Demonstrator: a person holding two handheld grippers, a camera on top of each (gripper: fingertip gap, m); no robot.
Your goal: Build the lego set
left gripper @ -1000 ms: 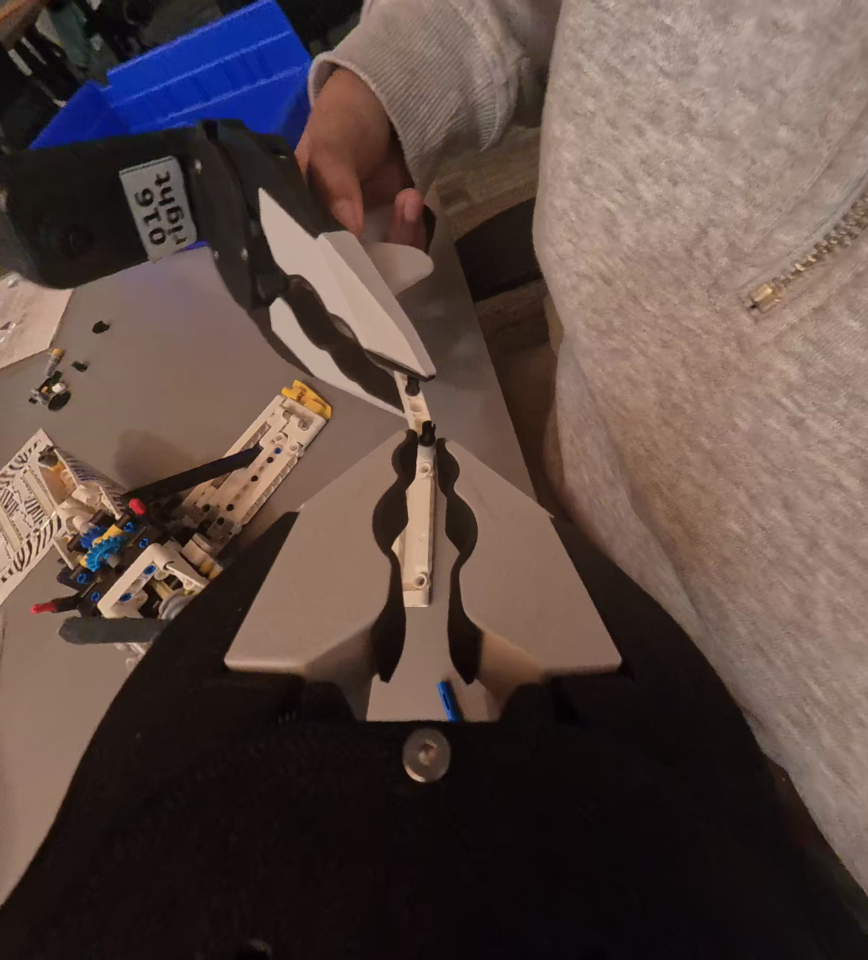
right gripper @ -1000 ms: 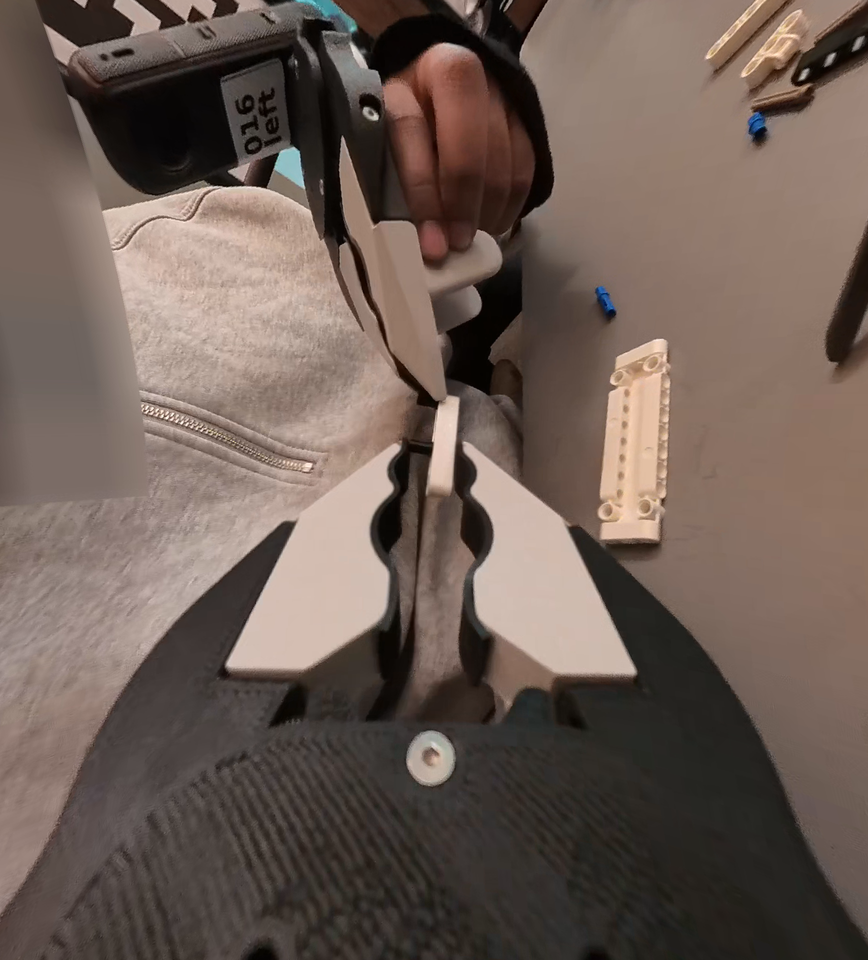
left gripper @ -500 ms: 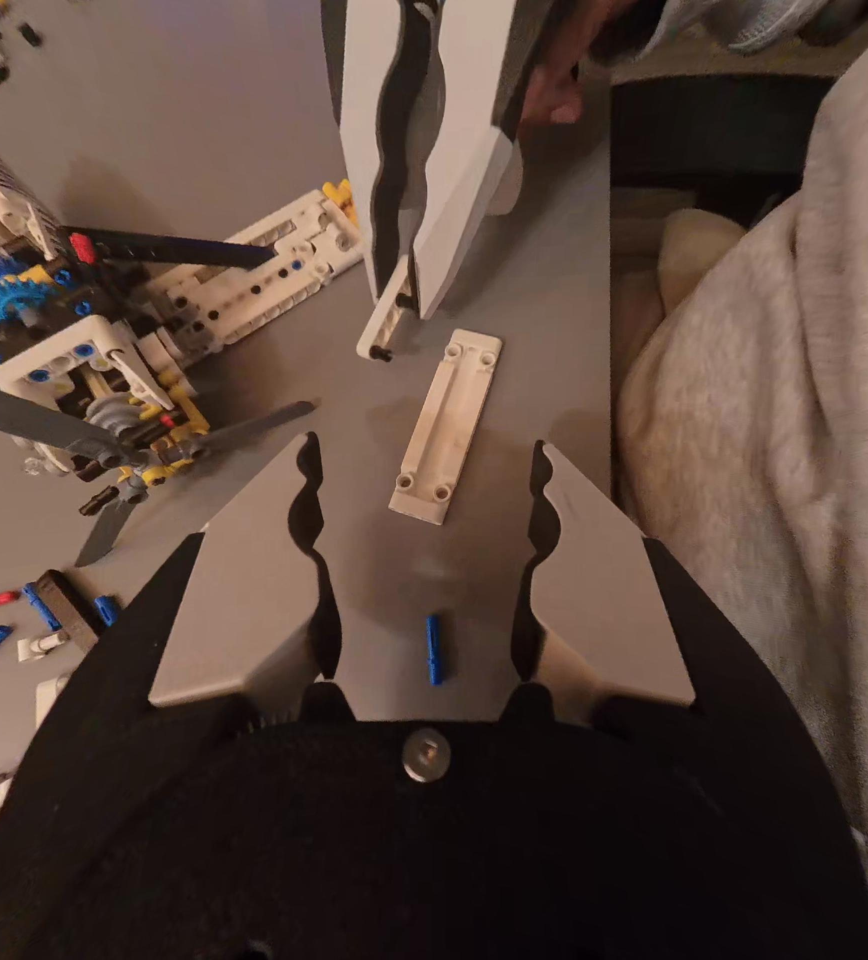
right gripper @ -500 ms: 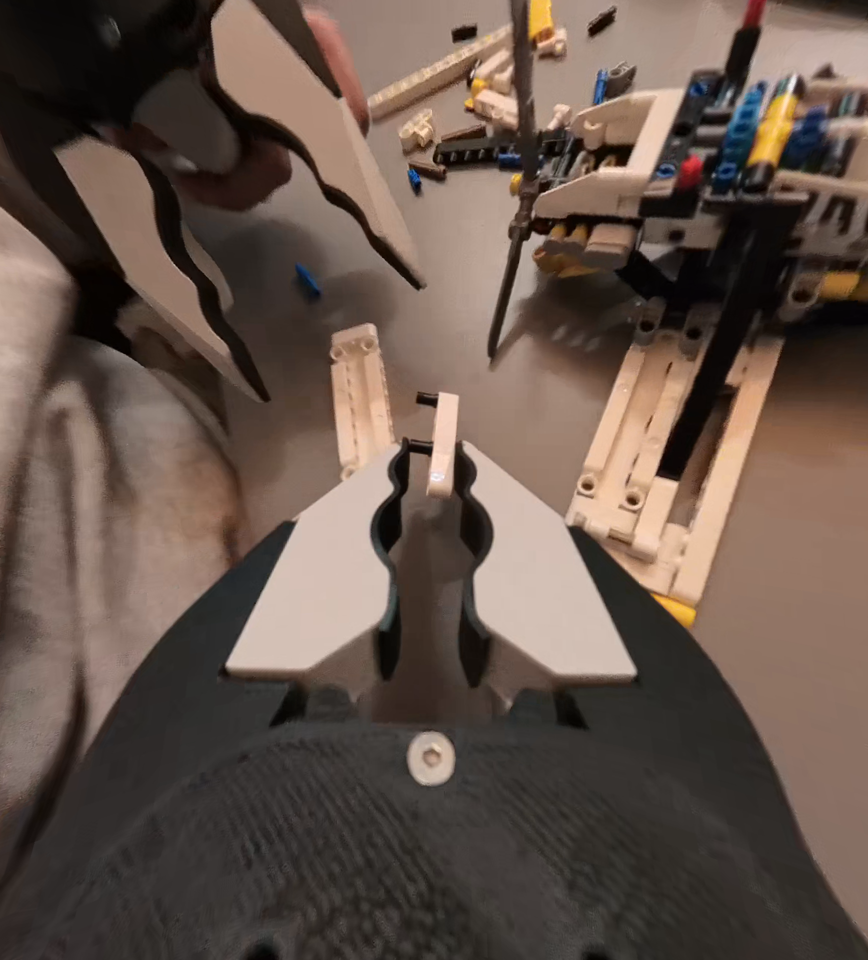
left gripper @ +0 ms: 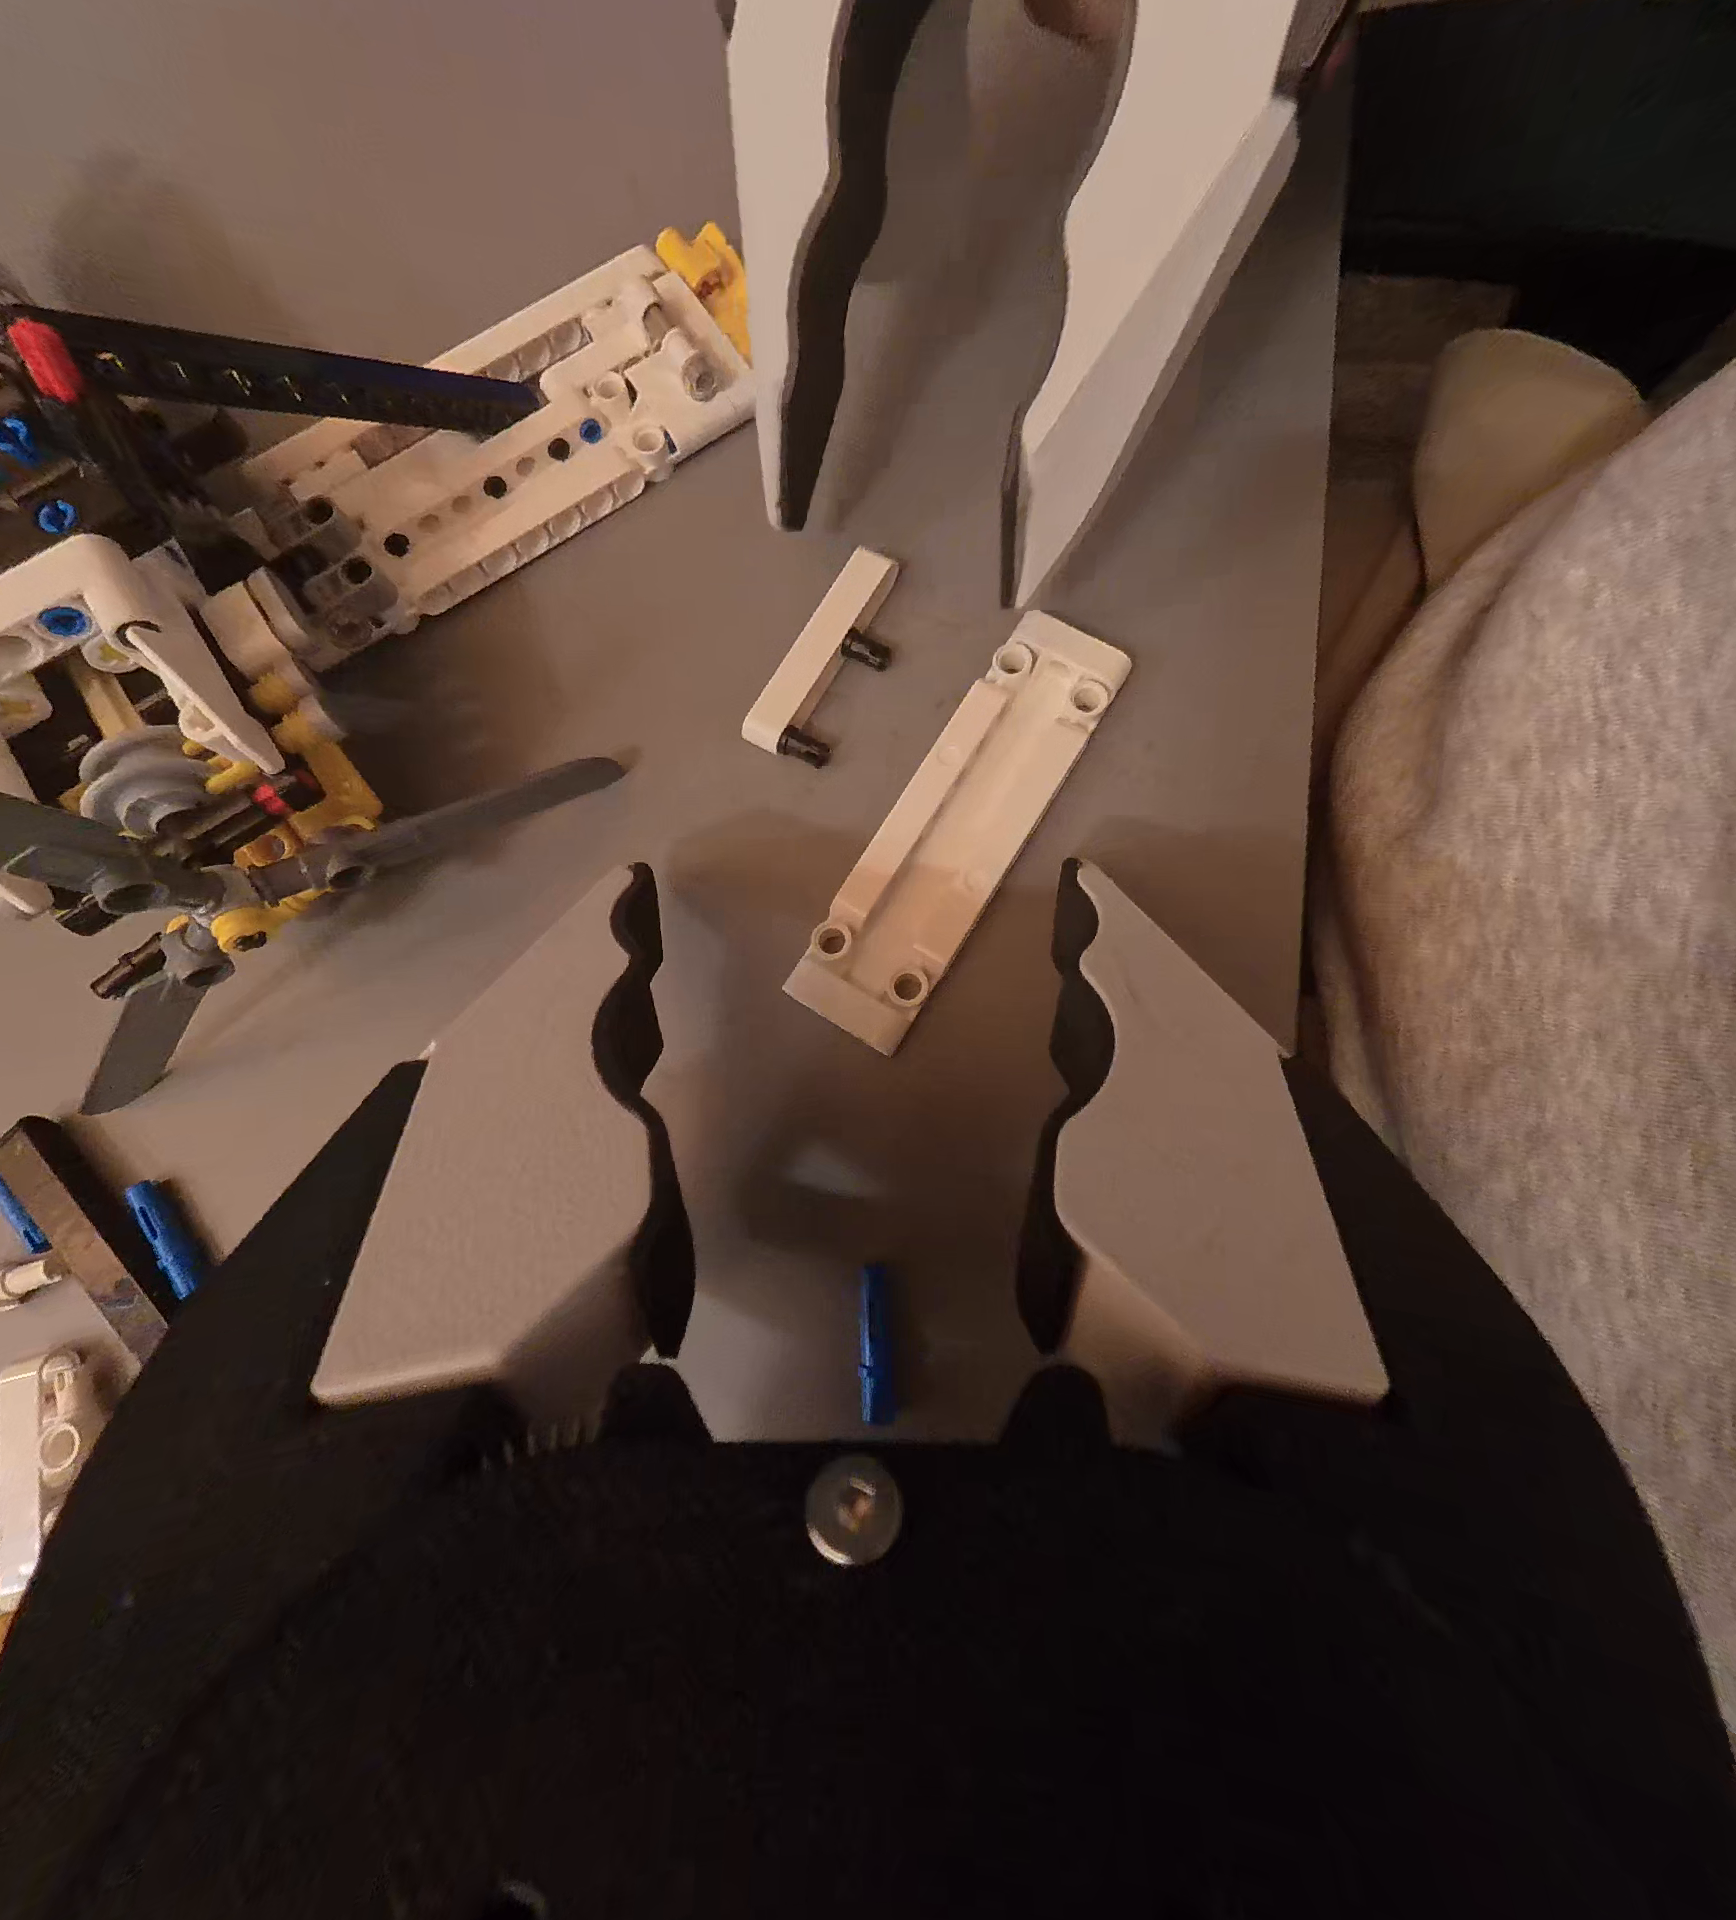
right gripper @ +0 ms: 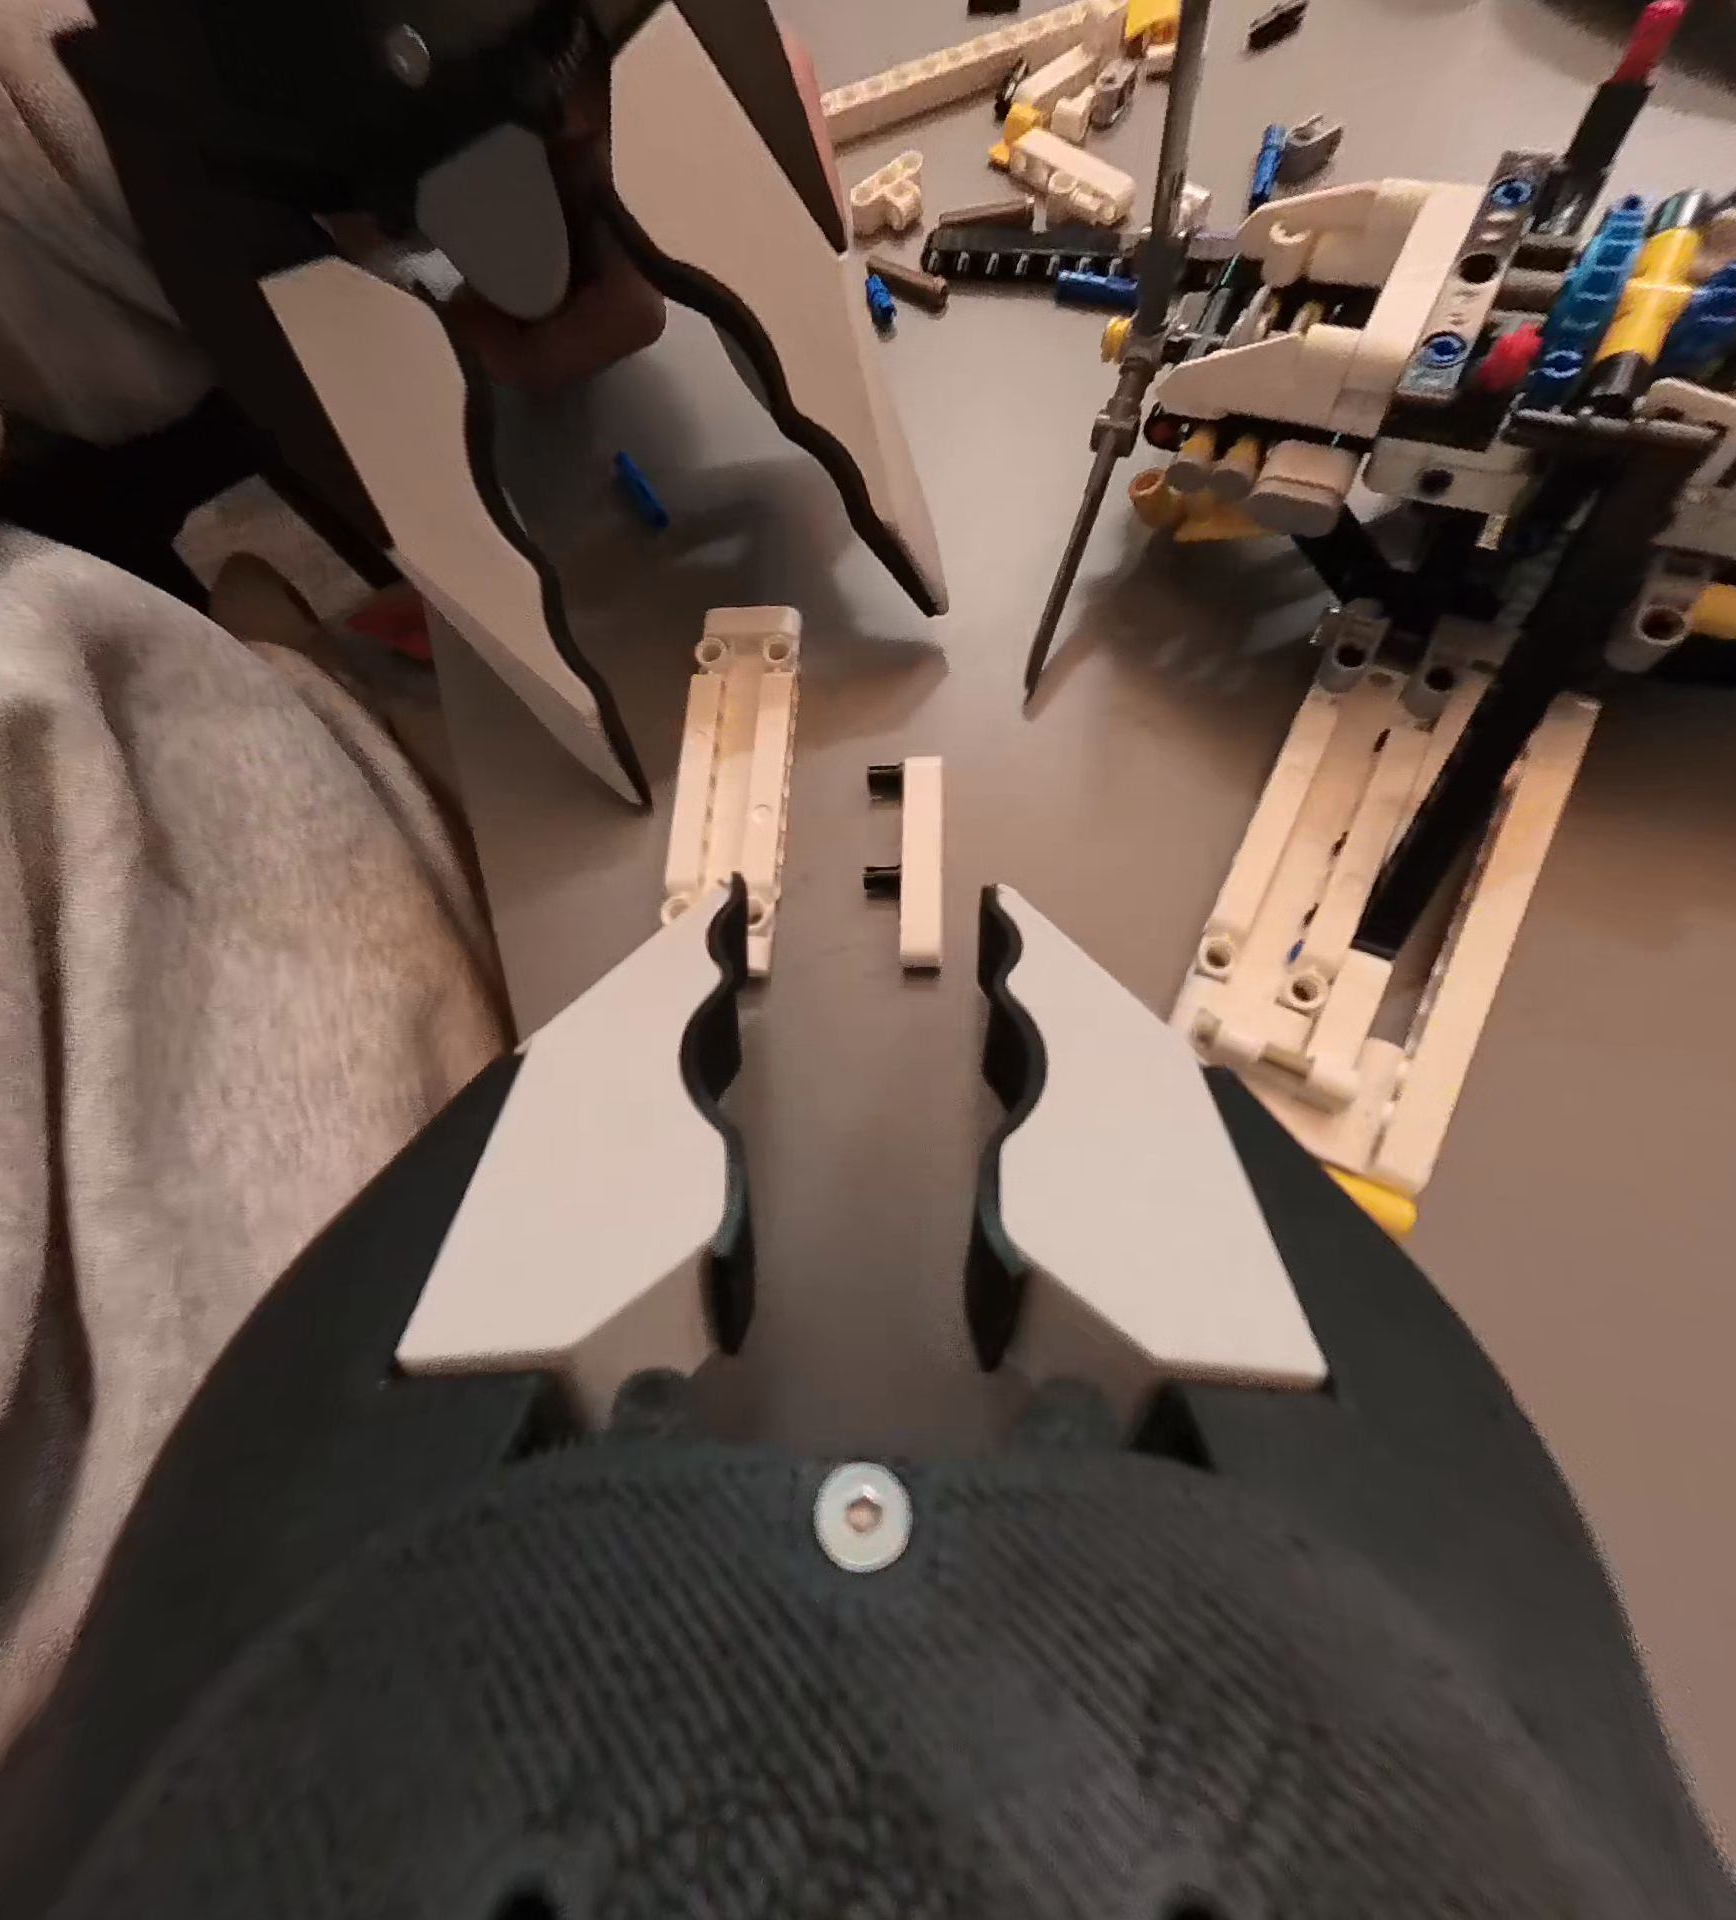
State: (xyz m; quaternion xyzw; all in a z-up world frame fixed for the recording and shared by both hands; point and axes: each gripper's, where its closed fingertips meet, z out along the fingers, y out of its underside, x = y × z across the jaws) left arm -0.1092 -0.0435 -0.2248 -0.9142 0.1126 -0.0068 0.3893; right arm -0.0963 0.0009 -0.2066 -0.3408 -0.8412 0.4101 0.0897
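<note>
- grey tabletop (left gripper: pixel 448 156) carries everything we see, with a person's light grey sweater (left gripper: pixel 1591 935) along its near edge.
- our left gripper (left gripper: pixel 856 888) hangs above the tabletop with its fingers spread wide and nothing between them; a small blue pin (left gripper: pixel 874 1340) lies on the surface under the gap.
- our right gripper (right gripper: pixel 859 899) is also spread apart and empty, and it faces the left one across the near edge.
- a short white beam (right gripper: pixel 921 862) with two black pins (right gripper: pixel 879 831) in its side lies flat on the tabletop, just beyond the right fingertips and touching neither finger.
- a long white plate (left gripper: pixel 957 831) with round holes at its ends lies just beside the beam, closer to the near edge, apart from it.
- the half-built model (right gripper: pixel 1487 343), white with blue, yellow and black parts and grey blades, stands farther in from the edge, and a white frame (right gripper: pixel 1363 914) reaches out from it toward the beam.
- loose pieces (right gripper: pixel 1030 135) lie scattered toward the far side of the tabletop.
</note>
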